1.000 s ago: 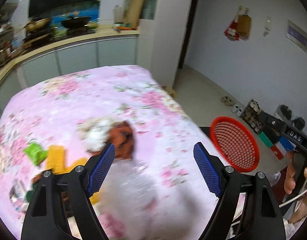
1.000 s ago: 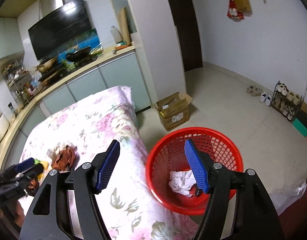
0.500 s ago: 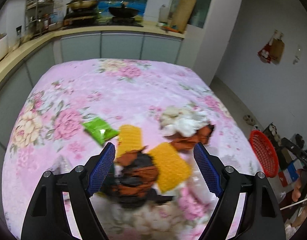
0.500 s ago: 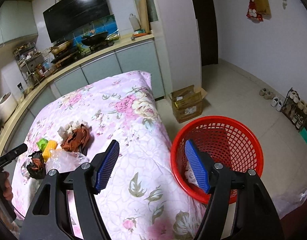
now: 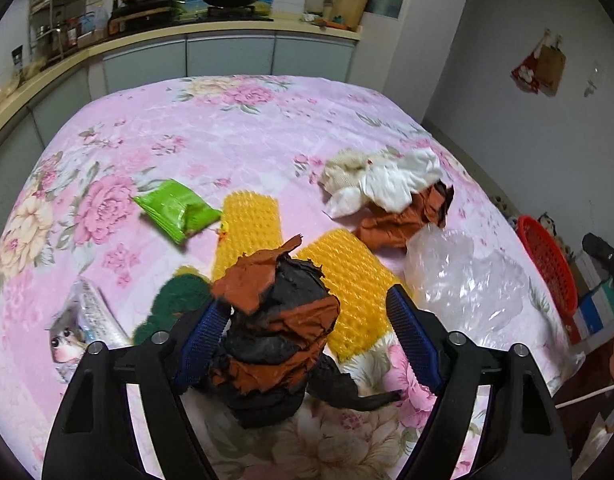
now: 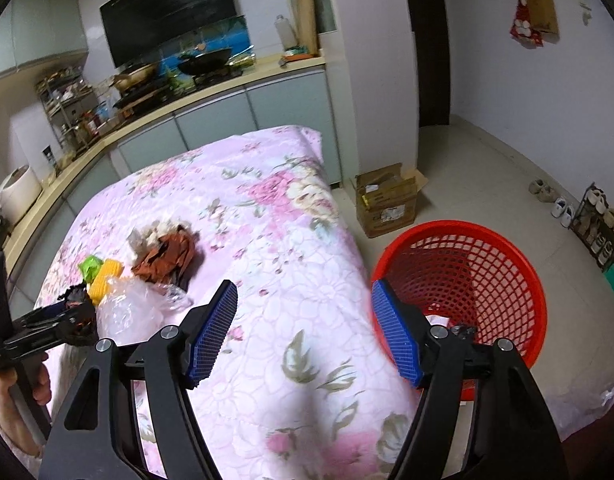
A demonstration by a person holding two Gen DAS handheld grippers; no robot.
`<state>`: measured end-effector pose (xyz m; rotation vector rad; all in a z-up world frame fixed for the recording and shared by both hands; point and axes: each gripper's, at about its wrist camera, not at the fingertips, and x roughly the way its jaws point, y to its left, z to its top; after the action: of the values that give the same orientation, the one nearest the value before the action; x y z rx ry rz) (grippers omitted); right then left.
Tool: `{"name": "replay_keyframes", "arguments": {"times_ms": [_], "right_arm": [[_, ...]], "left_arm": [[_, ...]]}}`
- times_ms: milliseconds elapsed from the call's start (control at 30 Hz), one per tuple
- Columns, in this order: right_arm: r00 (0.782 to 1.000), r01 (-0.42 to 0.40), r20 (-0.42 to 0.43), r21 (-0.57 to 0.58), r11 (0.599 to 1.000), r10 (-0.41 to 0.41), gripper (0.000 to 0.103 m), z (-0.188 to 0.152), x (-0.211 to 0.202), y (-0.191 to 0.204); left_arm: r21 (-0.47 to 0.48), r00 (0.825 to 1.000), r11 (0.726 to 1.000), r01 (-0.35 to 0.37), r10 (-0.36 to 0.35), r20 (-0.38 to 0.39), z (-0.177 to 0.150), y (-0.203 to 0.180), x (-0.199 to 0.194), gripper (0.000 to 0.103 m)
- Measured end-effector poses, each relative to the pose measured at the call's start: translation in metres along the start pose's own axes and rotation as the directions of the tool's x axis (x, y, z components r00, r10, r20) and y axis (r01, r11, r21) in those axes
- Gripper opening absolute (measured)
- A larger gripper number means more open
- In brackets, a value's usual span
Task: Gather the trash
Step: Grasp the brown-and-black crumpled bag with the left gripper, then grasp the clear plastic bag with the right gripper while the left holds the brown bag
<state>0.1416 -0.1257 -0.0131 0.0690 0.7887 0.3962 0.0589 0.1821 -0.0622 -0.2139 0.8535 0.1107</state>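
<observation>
A crumpled brown-and-black paper wad lies on the pink floral bedcover. My left gripper straddles it with jaws closing; the left pad is at the wad and the right pad stands clear of it. Around it lie a green packet, two yellow spiky mats, a white and brown paper pile and a clear plastic bag. My right gripper is open and empty over the bed's near edge, beside the red mesh basket on the floor.
A cardboard box sits on the floor past the basket. The kitchen counter runs behind the bed. A shoe rack stands at the right wall. A hand holds the left gripper at the bed's left side.
The left gripper sank toward the bedcover and came around the brown-and-black wad, its jaws narrowing. The right gripper swung from over the basket toward the bed.
</observation>
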Motion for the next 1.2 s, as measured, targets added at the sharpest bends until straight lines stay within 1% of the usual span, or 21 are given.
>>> {"name": "replay_keyframes", "arguments": {"times_ms": [67,100,167,267,400,533,633,667,800,833,900,1000,1067,1133,1200], "right_arm": [[1.0,-0.012,-0.008,-0.016,1.0,0.012,0.067,-0.003,0.003,0.008],[1.0,-0.021,-0.015,-0.026,0.999,0.021,0.067,-0.004,0.005,0.013],[0.999,-0.034,-0.027,-0.04,0.999,0.033,0.067,-0.008,0.008,0.021],[0.998,-0.051,-0.042,-0.061,0.997,0.049,0.067,-0.013,0.012,0.031],[0.995,-0.085,-0.056,-0.091,0.992,0.08,0.067,-0.019,0.017,0.047],[0.991,-0.124,-0.062,-0.102,0.987,0.118,0.067,-0.023,0.019,0.06],[0.985,-0.163,-0.067,-0.1,0.981,0.157,0.068,-0.023,0.024,0.073],[0.983,-0.175,-0.069,-0.097,0.98,0.168,0.069,-0.023,0.025,0.075],[0.974,-0.221,-0.068,-0.065,0.973,0.216,0.083,-0.022,0.029,0.088],[0.97,-0.237,-0.066,-0.06,0.97,0.233,0.084,-0.022,0.03,0.093],[0.968,-0.247,-0.068,-0.075,0.966,0.242,0.085,-0.023,0.032,0.102],[0.968,-0.248,-0.081,-0.117,0.962,0.239,0.085,-0.024,0.041,0.118],[0.968,-0.245,-0.091,-0.131,0.961,0.235,0.085,-0.023,0.047,0.126],[0.966,-0.248,-0.106,-0.139,0.959,0.234,0.085,-0.022,0.054,0.132],[0.962,-0.261,-0.123,-0.141,0.955,0.245,0.085,-0.022,0.06,0.138]], "left_arm": [[0.013,1.0,1.0,-0.006,0.006,-0.004,-0.002,-0.001,0.003,0.051],[0.015,1.0,1.0,-0.011,0.011,-0.002,-0.003,0.0,0.004,0.047],[0.008,1.0,1.0,0.0,0.0,0.006,-0.004,0.003,0.004,0.042],[0.006,1.0,1.0,0.01,-0.01,0.016,-0.005,0.003,0.003,0.039],[0.006,0.999,1.0,0.007,-0.008,0.032,-0.004,0.001,-0.004,0.038],[-0.018,0.997,1.0,0.0,0.001,0.073,0.0,0.005,-0.018,0.038],[-0.032,0.994,0.999,-0.021,0.024,0.108,0.005,0.009,-0.031,0.038],[-0.041,0.992,0.999,-0.024,0.029,0.123,0.007,0.011,-0.037,0.038],[-0.067,0.987,0.997,-0.037,0.047,0.157,0.01,0.019,-0.049,0.038],[-0.075,0.986,0.996,-0.04,0.051,0.161,0.01,0.021,-0.051,0.038],[-0.091,0.985,0.995,-0.038,0.052,0.162,0.011,0.024,-0.053,0.038],[-0.089,0.986,0.995,-0.043,0.056,0.159,0.012,0.024,-0.051,0.038],[-0.085,0.986,0.995,-0.042,0.055,0.159,0.012,0.023,-0.051,0.038],[-0.078,0.984,0.995,-0.058,0.07,0.161,0.012,0.022,-0.051,0.038],[-0.075,0.984,0.995,-0.059,0.07,0.162,0.011,0.023,-0.05,0.038]]}}
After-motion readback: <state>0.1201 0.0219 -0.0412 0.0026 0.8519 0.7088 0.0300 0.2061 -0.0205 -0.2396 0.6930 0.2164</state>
